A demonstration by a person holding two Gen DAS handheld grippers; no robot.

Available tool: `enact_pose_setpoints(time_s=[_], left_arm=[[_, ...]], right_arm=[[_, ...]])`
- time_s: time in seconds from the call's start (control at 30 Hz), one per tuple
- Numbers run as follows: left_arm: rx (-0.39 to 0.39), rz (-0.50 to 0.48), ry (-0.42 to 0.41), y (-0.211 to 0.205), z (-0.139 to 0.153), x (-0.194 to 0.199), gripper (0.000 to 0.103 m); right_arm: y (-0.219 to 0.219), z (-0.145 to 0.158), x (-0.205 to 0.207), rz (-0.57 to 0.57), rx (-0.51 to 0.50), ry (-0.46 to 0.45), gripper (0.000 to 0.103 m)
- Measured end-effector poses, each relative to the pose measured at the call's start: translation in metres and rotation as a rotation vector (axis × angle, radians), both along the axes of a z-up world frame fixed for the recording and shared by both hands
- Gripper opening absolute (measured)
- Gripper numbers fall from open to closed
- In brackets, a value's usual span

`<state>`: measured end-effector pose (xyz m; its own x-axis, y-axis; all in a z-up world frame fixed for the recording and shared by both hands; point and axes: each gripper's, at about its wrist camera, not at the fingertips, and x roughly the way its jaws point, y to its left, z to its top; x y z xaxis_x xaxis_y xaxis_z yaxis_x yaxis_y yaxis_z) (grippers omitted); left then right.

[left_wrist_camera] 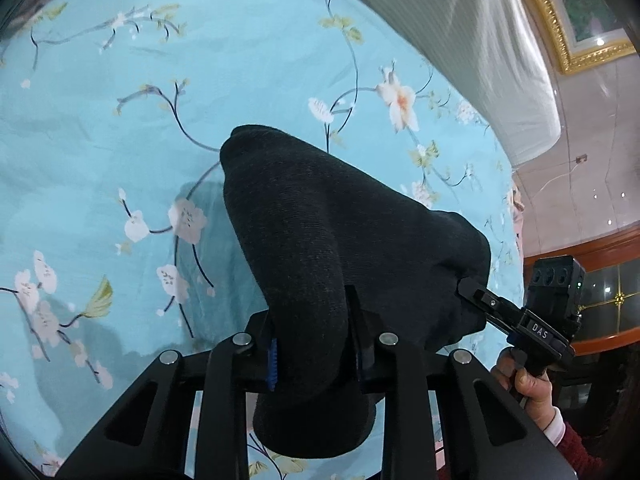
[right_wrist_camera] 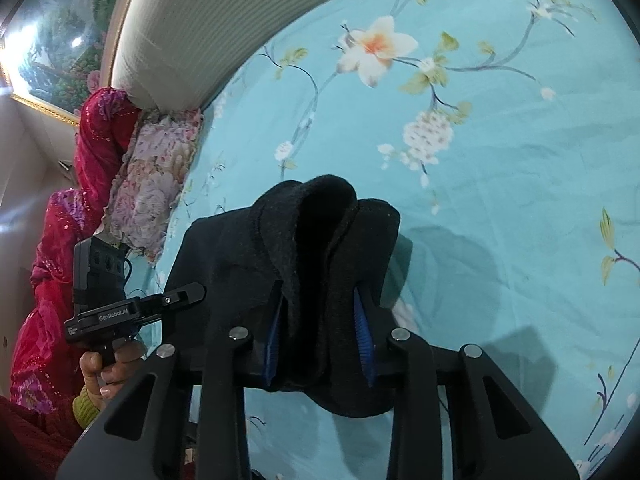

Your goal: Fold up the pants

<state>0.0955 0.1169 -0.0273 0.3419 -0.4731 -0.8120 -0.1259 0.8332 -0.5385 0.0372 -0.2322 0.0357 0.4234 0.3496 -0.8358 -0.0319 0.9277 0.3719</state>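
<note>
The black knit pants [left_wrist_camera: 320, 240] hang bunched between both grippers, lifted above the blue flowered bedsheet [left_wrist_camera: 120, 140]. My left gripper [left_wrist_camera: 312, 320] is shut on a thick fold of the pants; its fingertips are hidden by cloth. The right gripper [left_wrist_camera: 472, 292] shows at the right of that view, pinching the pants' other end. In the right wrist view my right gripper [right_wrist_camera: 320, 304] is shut on the pants [right_wrist_camera: 312, 248], blue pads [right_wrist_camera: 362, 332] pressed against the cloth. The left gripper [right_wrist_camera: 188, 294] shows at the left, touching the pants' edge.
A white padded headboard [left_wrist_camera: 500, 60] borders the bedsheet [right_wrist_camera: 500, 200]. A floral pillow [right_wrist_camera: 152, 184] and red cloth [right_wrist_camera: 48, 280] lie by the headboard [right_wrist_camera: 180, 32]. A gold-framed picture [left_wrist_camera: 580, 20] hangs on the wall. A wooden cabinet [left_wrist_camera: 600, 288] stands beside the bed.
</note>
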Motion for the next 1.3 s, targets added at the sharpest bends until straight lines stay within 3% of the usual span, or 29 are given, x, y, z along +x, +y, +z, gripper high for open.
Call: enact_pose_setpoints(time_s=[0.27,0.63,1.03,1.2,1.3], left_arm=[[0.041,0.058,-0.065,0.037,0.027,-0.003,0.026],[0.106,0.159,-0.095,0.109,0.037,0.008,0.026],[0.13,0.201,-0.062,0.143,0.011,0.01,0.027],[0.135,0.192,-0.057,0.141,0.003,0.011,0.03],[0.144,0.195,-0.044,0.143,-0.003,0.013,0.038]], right_arm=[[0.035,0.004,0.023,0.061,0.019,-0.017,0.033],[0.104,-0.008,0.082,0.187,-0.02,-0.018,0.033],[0.137,-0.043,0.12,0.234,-0.051,0.033,0.033],[0.134,-0.05,0.125,0.234,-0.057,0.049,0.034],[0.134,-0.054,0.127,0.23,-0.066,0.056,0.037]])
